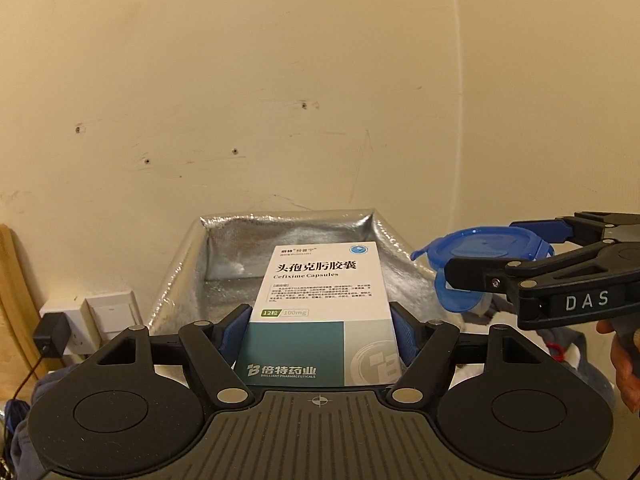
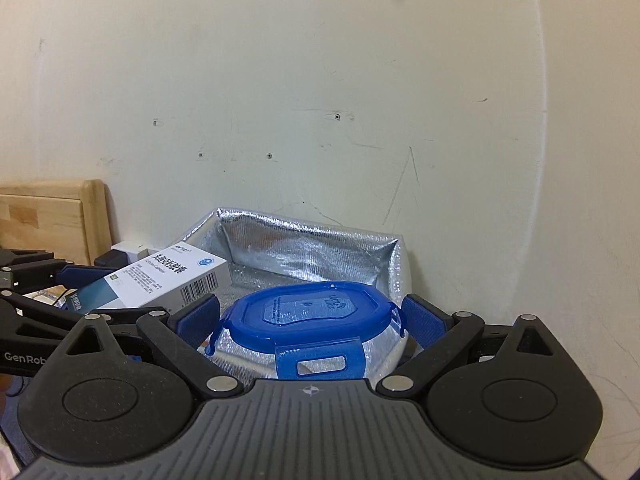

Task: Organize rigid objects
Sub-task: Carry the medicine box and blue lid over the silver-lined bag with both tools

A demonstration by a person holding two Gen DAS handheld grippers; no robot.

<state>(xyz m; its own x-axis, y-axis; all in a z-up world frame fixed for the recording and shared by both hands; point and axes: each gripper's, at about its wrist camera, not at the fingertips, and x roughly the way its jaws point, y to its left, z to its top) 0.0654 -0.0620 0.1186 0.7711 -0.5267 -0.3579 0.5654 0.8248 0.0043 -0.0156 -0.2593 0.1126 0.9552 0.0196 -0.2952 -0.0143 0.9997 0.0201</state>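
My left gripper (image 1: 320, 330) is shut on a white and teal medicine box (image 1: 320, 300) and holds it above the near edge of an open silver foil bag (image 1: 224, 256). The box also shows in the right wrist view (image 2: 160, 282). My right gripper (image 2: 310, 318) is shut on a clear container with a blue lid (image 2: 308, 308), held over the foil bag (image 2: 312, 252). In the left wrist view the container (image 1: 480, 252) and the right gripper (image 1: 508, 260) are at the right, level with the bag's right rim.
A cream wall stands right behind the bag. A wall socket with a black plug (image 1: 52, 334) is at the left. A wooden board (image 2: 48, 220) leans at the left. Grey cloth (image 1: 560, 336) lies under the right gripper.
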